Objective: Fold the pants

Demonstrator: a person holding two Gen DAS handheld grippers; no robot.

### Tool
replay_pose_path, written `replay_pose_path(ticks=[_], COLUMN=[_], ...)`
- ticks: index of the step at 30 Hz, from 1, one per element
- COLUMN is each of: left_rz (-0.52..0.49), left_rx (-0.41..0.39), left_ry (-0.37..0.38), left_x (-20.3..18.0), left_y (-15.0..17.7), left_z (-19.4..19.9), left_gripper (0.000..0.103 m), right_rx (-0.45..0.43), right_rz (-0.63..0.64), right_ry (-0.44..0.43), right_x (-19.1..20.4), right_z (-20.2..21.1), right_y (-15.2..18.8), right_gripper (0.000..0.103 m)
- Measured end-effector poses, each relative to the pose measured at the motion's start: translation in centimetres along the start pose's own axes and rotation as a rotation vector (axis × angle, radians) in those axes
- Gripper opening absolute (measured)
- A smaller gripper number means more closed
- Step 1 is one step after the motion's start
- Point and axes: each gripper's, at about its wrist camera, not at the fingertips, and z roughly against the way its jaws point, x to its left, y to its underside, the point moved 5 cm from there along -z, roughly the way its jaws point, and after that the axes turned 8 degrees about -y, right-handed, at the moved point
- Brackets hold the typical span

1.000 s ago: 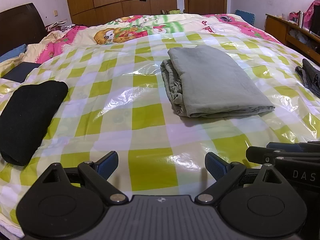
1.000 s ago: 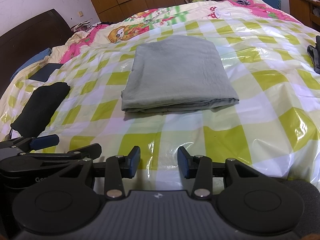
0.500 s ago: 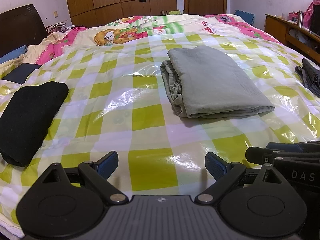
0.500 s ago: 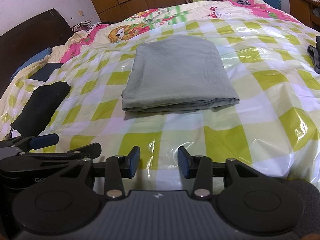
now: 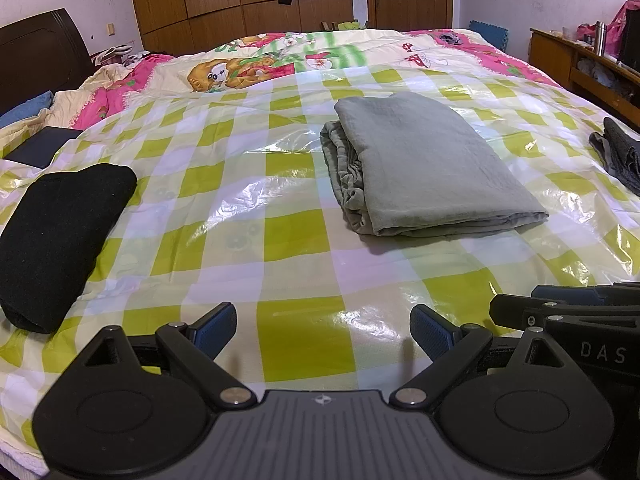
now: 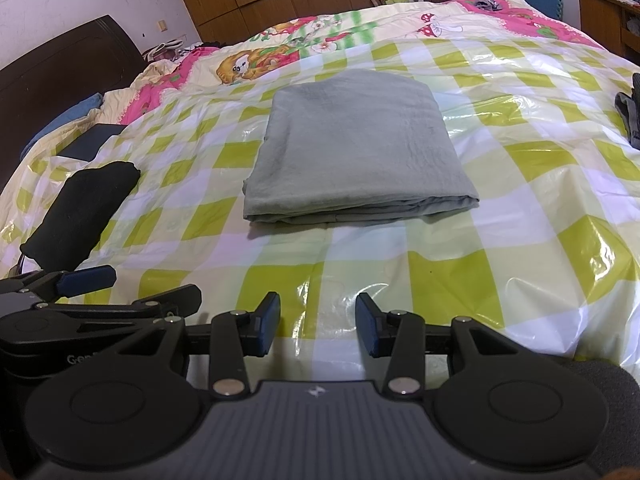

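Grey-green pants (image 5: pixel 424 168) lie folded into a flat rectangle on the green-checked plastic sheet (image 5: pixel 280 240) over the bed; they also show in the right wrist view (image 6: pixel 356 152). My left gripper (image 5: pixel 323 330) is open and empty, low near the bed's front edge, well short of the pants. My right gripper (image 6: pixel 318 322) is open and empty, just right of the left one, also short of the pants. Each gripper shows at the edge of the other's view.
A folded black garment (image 5: pixel 56 236) lies at the left. A dark grey garment (image 5: pixel 622 154) lies at the right edge. A cartoon quilt (image 5: pixel 280 64) covers the far bed. A wooden shelf (image 5: pixel 580 64) stands at the right; wardrobes stand behind.
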Motion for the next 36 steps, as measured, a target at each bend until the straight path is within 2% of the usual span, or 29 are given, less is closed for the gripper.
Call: replay_pose_path(ticks=[36], left_rz=[-0.003], left_rx=[-0.009], left_ry=[-0.002], left_x=[0.07], left_y=[-0.21], left_z=[0.38], left_gripper=[0.103], right_rx=[0.000], right_rz=[0.003], right_ry=[0.004], right_x=[0.20], right_z=[0.01], right_y=[0.11], right_gripper=[0.043])
